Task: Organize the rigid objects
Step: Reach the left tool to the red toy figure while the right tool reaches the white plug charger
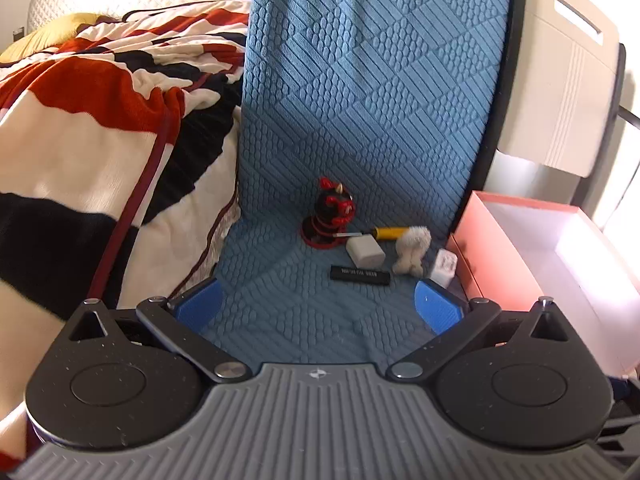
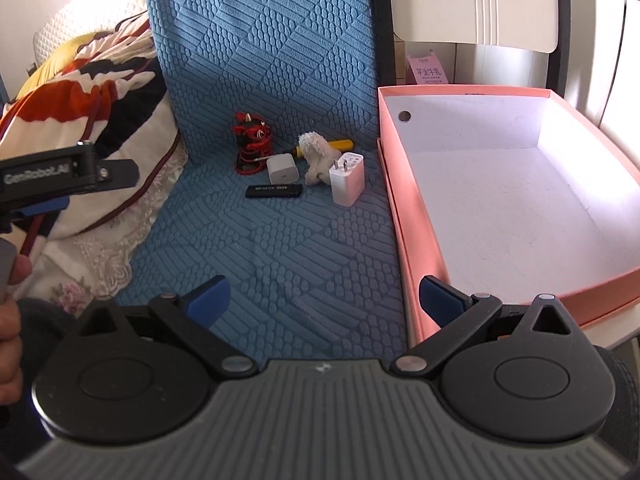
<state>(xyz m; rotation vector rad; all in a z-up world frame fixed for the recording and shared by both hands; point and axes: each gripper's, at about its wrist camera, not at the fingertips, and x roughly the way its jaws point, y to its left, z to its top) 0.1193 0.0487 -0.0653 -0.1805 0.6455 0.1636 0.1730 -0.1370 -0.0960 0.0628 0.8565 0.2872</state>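
Nothing has been put away yet, as far as the pictures show. The pink box (image 2: pixel 516 200) is empty inside. It sits on the blue cover (image 2: pixel 280 260), at 3 o'clock from the small things.

All the things lie in one bunch on the blue cover: a red and black toy (image 2: pixel 252 140), a yellow screwdriver (image 2: pixel 340 145), a fluffy white toy (image 2: pixel 318 156), a small white plug (image 2: pixel 281 171), a bigger white plug (image 2: pixel 347 180) and a black stick (image 2: pixel 274 191). The bigger plug is nearest the box.

The left hand-held gripper (image 1: pixel 320 308) has its fingers wide apart and holds nothing. The right hand-held gripper (image 2: pixel 324 300) is wide apart and holds nothing too. Both are well back from the bunch, at 6 o'clock from it.

So I think every thing is yet to go in the box.
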